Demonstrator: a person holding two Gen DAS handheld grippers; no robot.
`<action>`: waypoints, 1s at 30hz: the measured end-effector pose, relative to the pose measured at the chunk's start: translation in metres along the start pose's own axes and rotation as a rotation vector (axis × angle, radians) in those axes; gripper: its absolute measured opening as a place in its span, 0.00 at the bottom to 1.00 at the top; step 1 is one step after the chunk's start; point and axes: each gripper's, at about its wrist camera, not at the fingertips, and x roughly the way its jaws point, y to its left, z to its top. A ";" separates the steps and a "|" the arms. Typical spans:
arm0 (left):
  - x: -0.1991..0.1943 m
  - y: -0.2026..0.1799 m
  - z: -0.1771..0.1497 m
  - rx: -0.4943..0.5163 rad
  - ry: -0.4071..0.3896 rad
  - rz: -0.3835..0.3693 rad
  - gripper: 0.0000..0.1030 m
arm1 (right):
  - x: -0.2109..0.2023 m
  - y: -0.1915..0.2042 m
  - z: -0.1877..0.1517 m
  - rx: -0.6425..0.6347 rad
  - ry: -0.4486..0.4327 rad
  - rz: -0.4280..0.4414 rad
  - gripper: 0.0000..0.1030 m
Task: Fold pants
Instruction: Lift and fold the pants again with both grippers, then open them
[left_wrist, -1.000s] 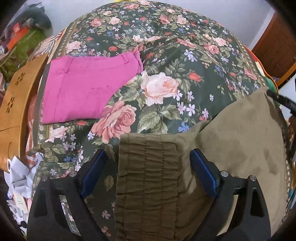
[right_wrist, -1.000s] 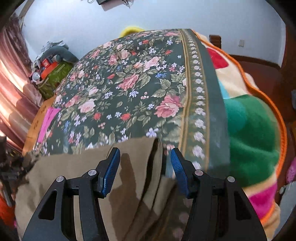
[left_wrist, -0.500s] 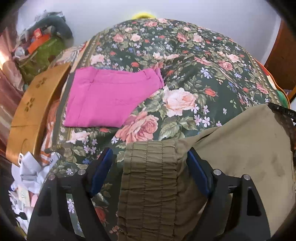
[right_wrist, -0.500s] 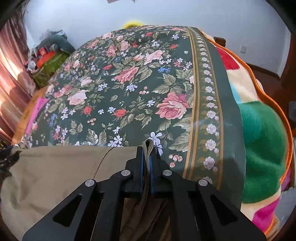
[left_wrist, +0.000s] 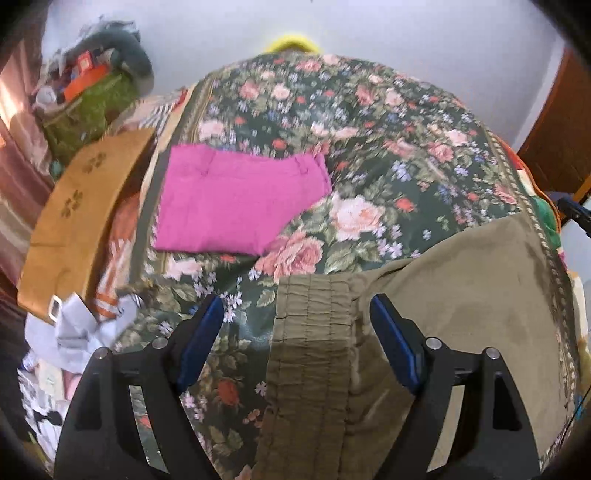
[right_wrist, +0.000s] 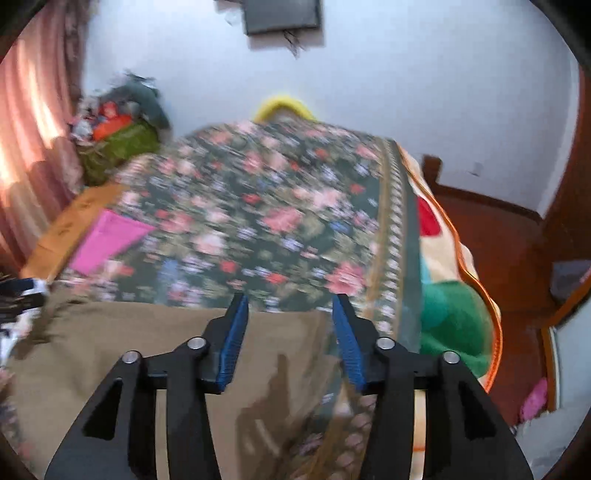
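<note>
Both claws open: olive pants (left_wrist: 461, 295) waistband betw. left claw (left_wrist: 295, 314) tips, fabric under right claw (right_wrist: 290, 317).

Right claw (right_wrist: 290, 334) spread above olive pants (right_wrist: 110, 354).

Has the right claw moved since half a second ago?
Yes. The right claw, then shut on the olive pants, is open, and has pulled back and tilted up: more wall shows above the floral bedspread.

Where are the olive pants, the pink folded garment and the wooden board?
olive pants (left_wrist: 314, 332), left wrist view, on the gathered waistband.
pink folded garment (left_wrist: 236, 199), left wrist view, on its flat middle.
wooden board (left_wrist: 77, 206), left wrist view, on its top face.
</note>
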 end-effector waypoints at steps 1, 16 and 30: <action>-0.004 0.000 0.002 0.005 -0.006 -0.009 0.80 | -0.006 0.006 0.001 -0.005 -0.001 0.026 0.46; 0.041 -0.040 0.007 0.058 0.172 -0.128 0.91 | 0.054 0.116 -0.035 -0.013 0.245 0.366 0.66; 0.046 -0.047 -0.030 0.209 0.185 -0.023 0.98 | 0.068 0.118 -0.094 -0.055 0.427 0.378 0.68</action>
